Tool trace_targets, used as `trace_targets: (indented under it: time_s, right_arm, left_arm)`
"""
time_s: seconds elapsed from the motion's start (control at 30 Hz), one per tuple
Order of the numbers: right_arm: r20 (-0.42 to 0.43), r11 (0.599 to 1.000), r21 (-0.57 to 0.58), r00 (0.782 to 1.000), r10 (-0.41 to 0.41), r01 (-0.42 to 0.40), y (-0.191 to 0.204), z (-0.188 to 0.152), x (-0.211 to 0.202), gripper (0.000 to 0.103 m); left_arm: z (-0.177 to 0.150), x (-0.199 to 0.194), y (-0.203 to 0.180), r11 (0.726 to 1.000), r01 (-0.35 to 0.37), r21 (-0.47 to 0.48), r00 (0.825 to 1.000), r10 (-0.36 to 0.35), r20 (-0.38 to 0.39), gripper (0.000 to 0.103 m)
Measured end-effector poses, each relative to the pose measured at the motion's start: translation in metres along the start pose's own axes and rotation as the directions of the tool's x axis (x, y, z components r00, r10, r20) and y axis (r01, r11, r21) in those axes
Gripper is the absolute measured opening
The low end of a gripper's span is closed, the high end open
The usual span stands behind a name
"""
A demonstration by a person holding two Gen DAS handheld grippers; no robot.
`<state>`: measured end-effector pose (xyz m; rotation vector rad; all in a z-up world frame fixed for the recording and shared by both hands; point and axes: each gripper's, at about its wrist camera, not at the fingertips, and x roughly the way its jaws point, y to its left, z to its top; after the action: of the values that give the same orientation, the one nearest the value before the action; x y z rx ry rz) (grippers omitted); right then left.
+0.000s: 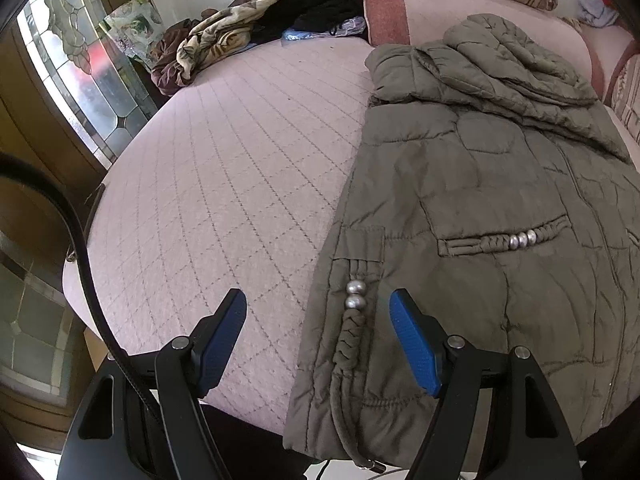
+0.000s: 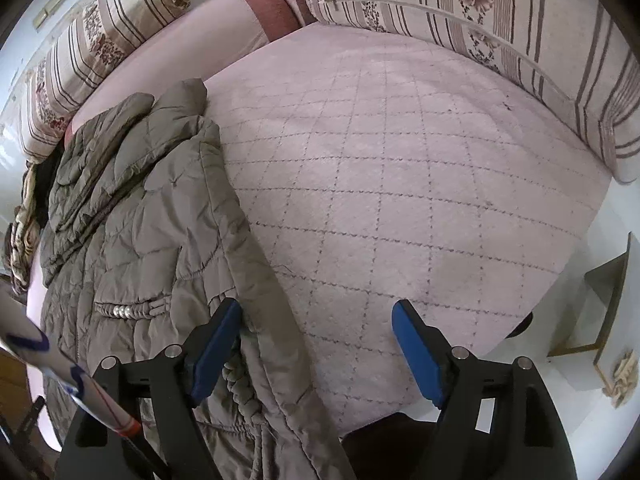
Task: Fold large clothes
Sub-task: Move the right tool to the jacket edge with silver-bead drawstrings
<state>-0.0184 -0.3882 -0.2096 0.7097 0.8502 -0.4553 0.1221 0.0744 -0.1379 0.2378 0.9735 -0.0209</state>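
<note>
Both my grippers angled down over the coat on the bed, jaws wide, nothing gripped.

My left gripper (image 1: 318, 304) tilts down w/ blue pads (image 1: 416, 344) spread wide; the coat's left edge and a braided cord w/ two silver beads (image 1: 355, 294) sit in the gap, pads not pressing on it. My right gripper (image 2: 318, 314) points down too, jaws wide apart, left pad just above the coat's right edge, right pad over bare cover, holding nothing. The coat (image 1: 480, 184) is olive, quilted, puffy, laid flat lengthwise on the pink quilted bed cover (image 2: 400, 200), hood toward the striped pillows (image 2: 460, 4), hem at the near edge, a beaded pocket trim mid-body. Pile of other clothes (image 1: 240, 28) lies well apart at the far left corner.
</note>
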Motion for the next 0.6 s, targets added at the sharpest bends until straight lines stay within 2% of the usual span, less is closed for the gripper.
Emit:
trace_targets:
  time_s: [0.17, 0.4, 0.6]
  right_arm:
    - [-0.017, 0.998, 0.039, 0.999, 0.045, -0.045, -0.005, 0.004, 0.006, 0.084]
    - [-0.028, 0.998, -0.007, 0.998, 0.058, -0.058, 0.009, 0.01, 0.019, 0.085]
    - [-0.019, 0.997, -0.069, 0.999, 0.035, -0.036, 0.026, 0.011, 0.03, 0.091]
  left_arm:
    - [0.001, 0.003, -0.004, 1.0, 0.0, 0.013, 1.0, 0.0, -0.008, 0.073]
    - [0.004, 0.015, 0.0, 1.0, 0.023, -0.011, 0.999, -0.024, -0.038, 0.073]
    - [0.012, 0.032, 0.013, 0.991, 0.104, -0.079, 0.991, -0.11, -0.071, 0.073]
